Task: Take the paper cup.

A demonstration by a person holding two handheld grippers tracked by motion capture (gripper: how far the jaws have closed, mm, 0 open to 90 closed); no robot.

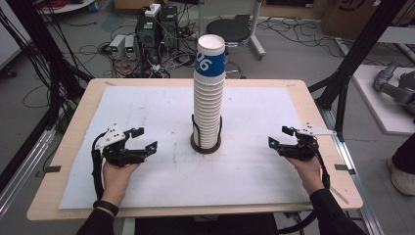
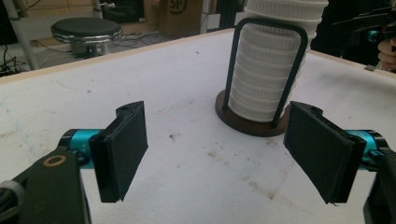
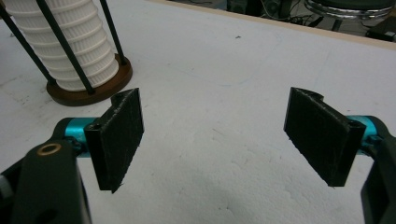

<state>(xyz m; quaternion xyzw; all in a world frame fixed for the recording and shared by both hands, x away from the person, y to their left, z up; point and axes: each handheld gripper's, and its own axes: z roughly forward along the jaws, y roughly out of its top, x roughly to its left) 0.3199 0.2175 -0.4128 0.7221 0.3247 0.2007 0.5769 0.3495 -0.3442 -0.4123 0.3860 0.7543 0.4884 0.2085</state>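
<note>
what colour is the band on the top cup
Blue with white print, on the top cup of the stack; high view.

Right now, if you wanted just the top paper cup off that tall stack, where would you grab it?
Probably the top cup by its blue-banded wall, jaws across it from the side. The stack of cups stands upright, and the black wire holder guards only its bottom, leaving the top free.

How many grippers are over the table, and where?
2: the left gripper left of the cup stack, the right gripper right of it; both open, empty.
</note>
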